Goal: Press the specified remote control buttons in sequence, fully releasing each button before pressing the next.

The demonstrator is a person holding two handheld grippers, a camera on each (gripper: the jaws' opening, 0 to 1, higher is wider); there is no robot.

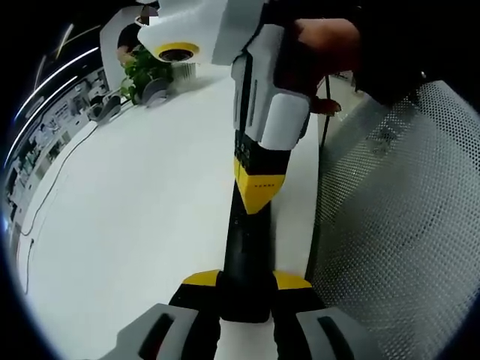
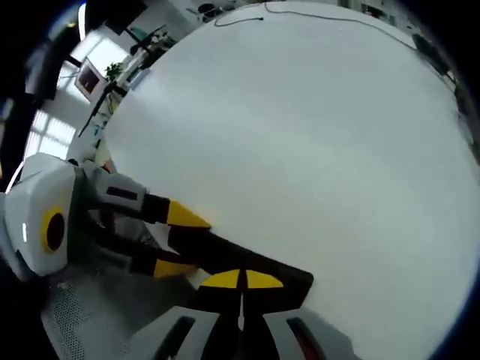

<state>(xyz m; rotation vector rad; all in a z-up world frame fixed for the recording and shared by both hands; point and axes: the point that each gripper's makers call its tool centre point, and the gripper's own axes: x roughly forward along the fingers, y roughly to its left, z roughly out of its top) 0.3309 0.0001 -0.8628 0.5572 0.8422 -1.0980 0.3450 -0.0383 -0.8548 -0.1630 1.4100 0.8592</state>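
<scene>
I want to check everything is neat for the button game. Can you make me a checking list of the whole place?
Surface: white table, bare across its middle.
Job's things: black remote control, lifted at one end; buttons too dark to see.
Clutter: small grey round things at the far edge, too small to name.
Grippers: left gripper shut on the remote control's end; right gripper, held by a hand, shut, tips down on the remote control.
Cables: thin dark cable trailing along the table's far side.
Surroundings: potted plant at the far edge; mesh chair beside the table.
</scene>
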